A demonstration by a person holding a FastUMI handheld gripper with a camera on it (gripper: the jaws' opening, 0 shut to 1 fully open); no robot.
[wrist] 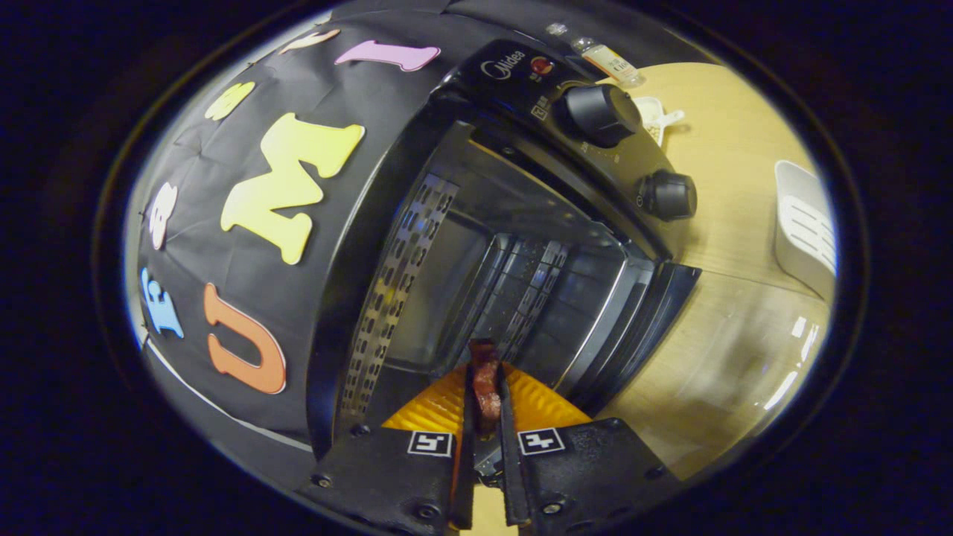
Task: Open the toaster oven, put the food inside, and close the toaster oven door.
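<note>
The black toaster oven (521, 134) fills the scene just ahead of me, seen tilted, with its door (648, 313) swung open. Its dark cavity (491, 275) shows a perforated metal side wall and rack rails. Two black knobs (599, 112) sit on its control panel. My gripper (485, 380) is shut on a thin reddish-brown piece of food (485, 376), which stands upright between the fingers. The food's tip reaches toward the mouth of the cavity.
The oven stands on a light wooden table (730, 313). A white slotted container (804, 223) sits on the table beyond the open door. A small bottle (607, 59) and a white spoon-like dish (655, 115) lie behind the oven's control panel.
</note>
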